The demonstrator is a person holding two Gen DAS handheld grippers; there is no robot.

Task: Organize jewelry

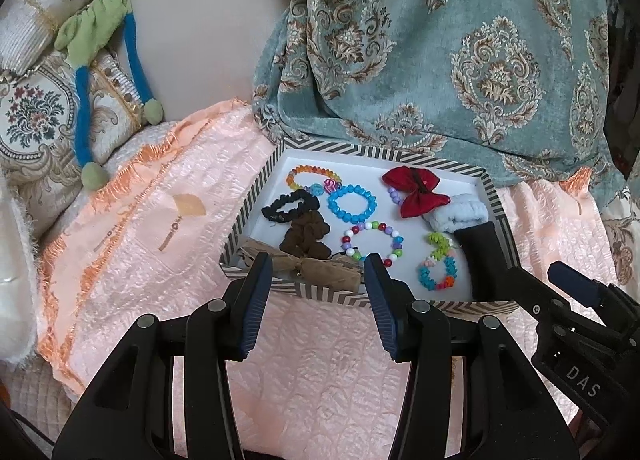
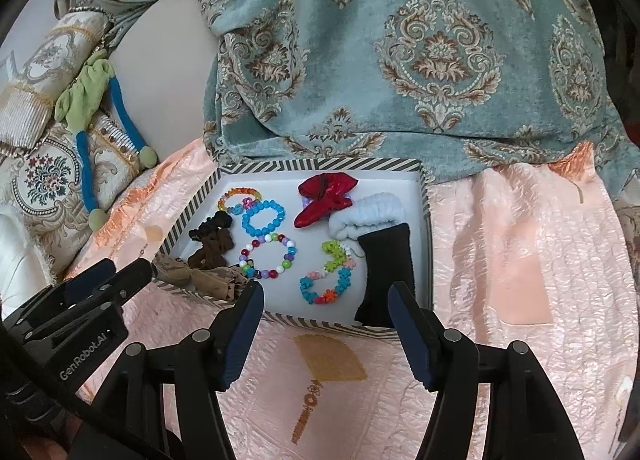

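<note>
A: What were the fingers doing?

B: The left gripper stood partly open with nothing between its fingers, hovering over the near rim of the striped tray. The right gripper was also apart and empty, just short of the near rim, with the black cloth piece lying beyond it.

A: And the jewelry?

B: All inside the tray, which sat on a pink quilted bedspread. A blue bead bracelet, a mixed-colour bead bracelet, an orange one and a flower-bead one lay flat on the white floor, apart or barely touching. A red bow, brown scrunchie, black scrunchie and a pale blue fluffy band lay among them.

A: How would they handle?

B: Light, I'd judge. The beads looked hard and slippery on elastic, so pinch across one side of a ring. The fabric pieces were soft; grip them at the bunched middle.
</note>
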